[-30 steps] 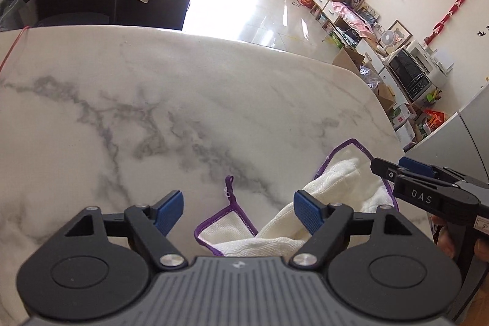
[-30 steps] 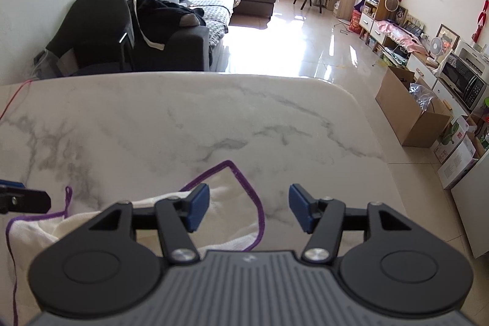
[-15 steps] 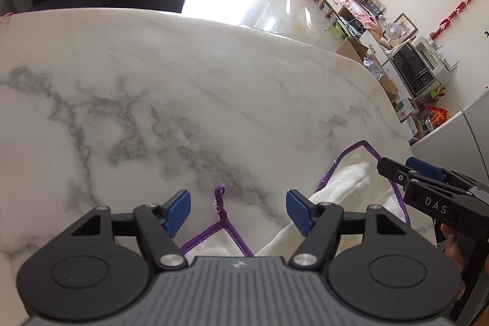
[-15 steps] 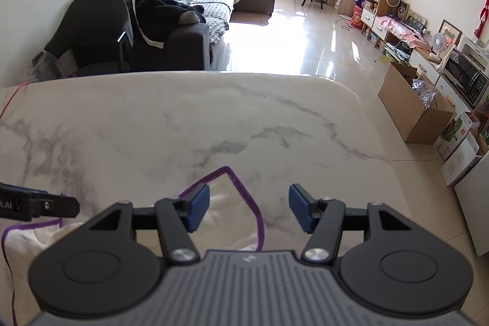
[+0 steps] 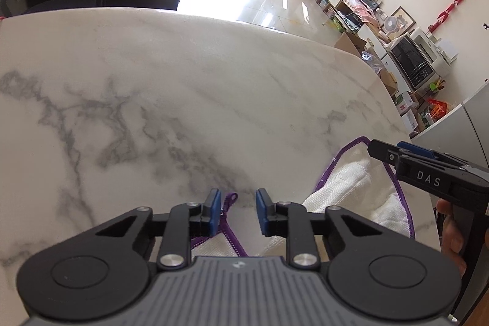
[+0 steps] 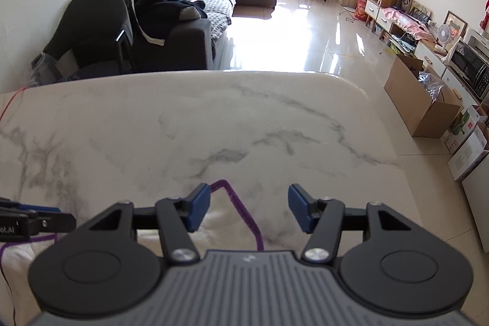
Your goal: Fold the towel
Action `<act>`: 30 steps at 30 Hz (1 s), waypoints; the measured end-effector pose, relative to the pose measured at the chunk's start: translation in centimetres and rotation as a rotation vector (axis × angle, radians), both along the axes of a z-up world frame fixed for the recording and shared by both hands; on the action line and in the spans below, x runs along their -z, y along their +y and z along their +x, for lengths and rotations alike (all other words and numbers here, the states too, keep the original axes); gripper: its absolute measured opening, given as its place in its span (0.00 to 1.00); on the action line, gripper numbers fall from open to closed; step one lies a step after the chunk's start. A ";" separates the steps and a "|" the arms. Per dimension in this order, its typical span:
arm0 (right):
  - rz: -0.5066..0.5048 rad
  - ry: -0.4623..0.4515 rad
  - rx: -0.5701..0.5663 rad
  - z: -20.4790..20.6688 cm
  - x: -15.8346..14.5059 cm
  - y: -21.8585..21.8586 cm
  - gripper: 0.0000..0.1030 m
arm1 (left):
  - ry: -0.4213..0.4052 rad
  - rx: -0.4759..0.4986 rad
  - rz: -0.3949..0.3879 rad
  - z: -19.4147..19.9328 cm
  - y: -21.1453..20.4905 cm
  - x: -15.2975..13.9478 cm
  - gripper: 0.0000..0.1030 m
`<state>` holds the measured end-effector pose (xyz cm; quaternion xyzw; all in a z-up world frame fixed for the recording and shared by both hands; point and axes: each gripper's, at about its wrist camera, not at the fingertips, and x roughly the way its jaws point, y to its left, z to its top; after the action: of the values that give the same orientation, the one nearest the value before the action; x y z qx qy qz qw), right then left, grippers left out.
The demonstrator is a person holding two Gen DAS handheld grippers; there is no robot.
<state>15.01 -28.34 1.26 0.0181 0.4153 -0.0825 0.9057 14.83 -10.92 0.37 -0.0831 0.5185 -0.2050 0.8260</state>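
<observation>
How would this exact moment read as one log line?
step: grasp corners | left gripper: part-closed around towel corner | right gripper: open over far corner | towel: unfolded

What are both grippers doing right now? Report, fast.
Left gripper: jaws partly closed around the towel's purple-edged corner, a gap showing, nothing gripped yet.
Right gripper: jaws wide open over another towel corner, holding nothing.

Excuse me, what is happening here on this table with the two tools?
A person holds a gripper in each hand over a white towel with purple trim that lies bunched on a marble table. The left gripper has its jaws partly closed around one towel corner with a small purple loop, but they do not pinch it yet. The right gripper is wide open above another corner of the towel. No fold is made yet.
</observation>
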 end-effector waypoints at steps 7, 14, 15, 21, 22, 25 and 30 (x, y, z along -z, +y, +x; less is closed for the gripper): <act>0.073 0.025 -0.005 1.7 0.3 -0.5 0.54 | -0.002 -0.040 -0.008 0.0 0.6 -0.1 0.01; 0.128 0.080 -0.014 3.2 1.2 -0.6 0.21 | -0.023 -0.077 -0.012 0.3 1.3 -0.8 0.01; 0.135 0.088 -0.018 3.3 1.3 -0.5 0.16 | -0.028 -0.089 -0.013 0.3 1.5 -0.9 0.01; 0.190 0.048 -0.049 2.5 0.5 -0.1 0.03 | -0.059 -0.161 -0.030 0.5 3.0 -1.7 0.01; 0.194 0.036 -0.050 2.4 0.2 -0.1 0.03 | -0.064 -0.172 -0.034 0.6 3.2 -1.8 0.01; 0.198 -0.007 -0.048 1.8 -0.8 -0.3 0.03 | -0.082 -0.201 -0.049 0.9 3.9 -2.4 0.01; 0.195 -0.081 -0.041 1.3 -2.2 -0.3 0.03 | -0.134 -0.270 -0.076 1.5 5.1 -3.4 0.01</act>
<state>16.32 -28.68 3.48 0.1011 0.3846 -0.0220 0.9172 16.38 -5.80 3.75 -0.1694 0.4382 -0.1169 0.8750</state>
